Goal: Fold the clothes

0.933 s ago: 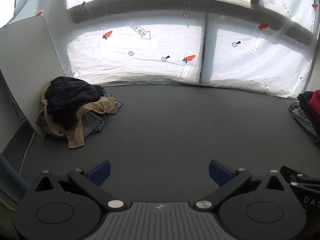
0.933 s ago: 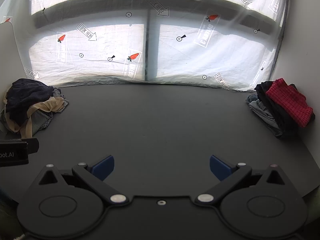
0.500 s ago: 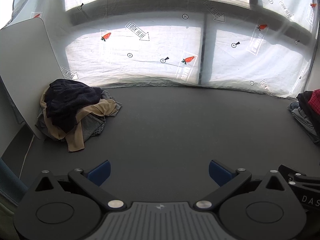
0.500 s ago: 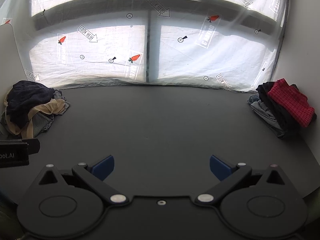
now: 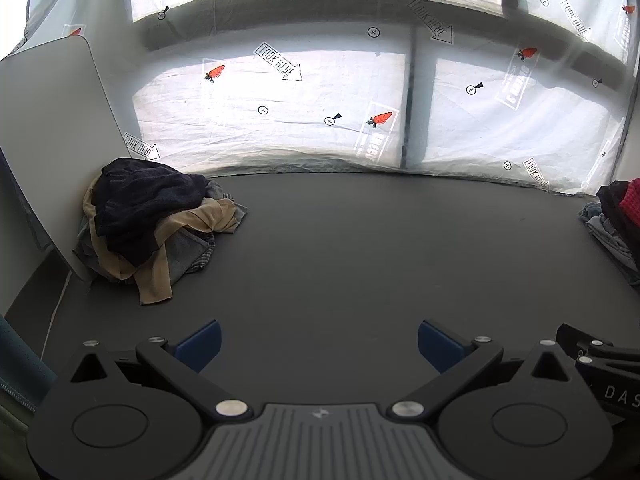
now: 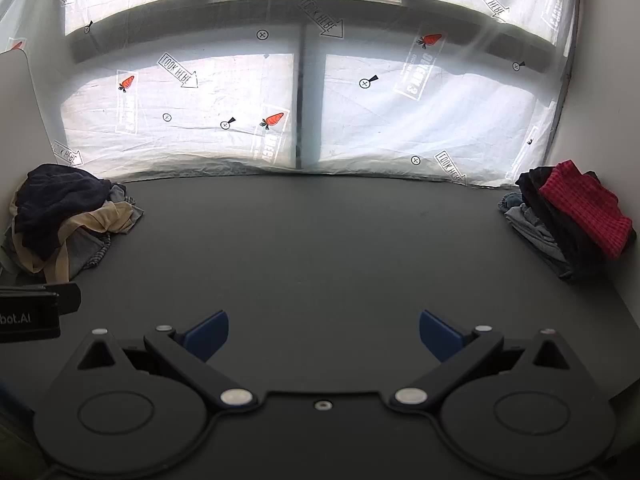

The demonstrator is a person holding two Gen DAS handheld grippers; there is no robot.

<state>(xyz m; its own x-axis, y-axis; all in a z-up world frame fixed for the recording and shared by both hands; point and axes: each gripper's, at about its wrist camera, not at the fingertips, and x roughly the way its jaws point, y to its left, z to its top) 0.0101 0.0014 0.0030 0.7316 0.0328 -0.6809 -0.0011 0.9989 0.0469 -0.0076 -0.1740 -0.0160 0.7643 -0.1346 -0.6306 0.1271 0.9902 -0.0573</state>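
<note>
A loose pile (image 5: 148, 220) of unfolded clothes sits at the far left of the dark surface (image 5: 360, 260), against a pale upright board (image 5: 52, 128). A dark navy garment (image 5: 144, 200) lies crumpled on top; under it a tan piece (image 5: 156, 276) trails forward onto the surface, and grey fabric (image 5: 192, 252) shows at the base. The right wrist view shows the same pile (image 6: 68, 220) at its left edge.

At the far right of the surface, near the white wall (image 6: 600, 100), a second stack (image 6: 568, 220) lies: a red ribbed garment (image 6: 584, 208) on top, black cloth beneath it, grey and blue denim-like pieces at the bottom. It looks neater than the left pile, though whether it is properly folded is hard to tell.

The left gripper (image 5: 318, 340) hangs low over the near part of the surface, level, pointing toward the covered window (image 5: 360, 100). Its blue-tipped fingers (image 5: 200, 342) stand wide apart with nothing between them. The right gripper (image 6: 324, 336) hangs beside it in the same pose, fingers (image 6: 440, 334) spread wide and bare. Both are well apart from either heap, and the middle of the surface between the heaps lies bare.

No containers are in view.
</note>
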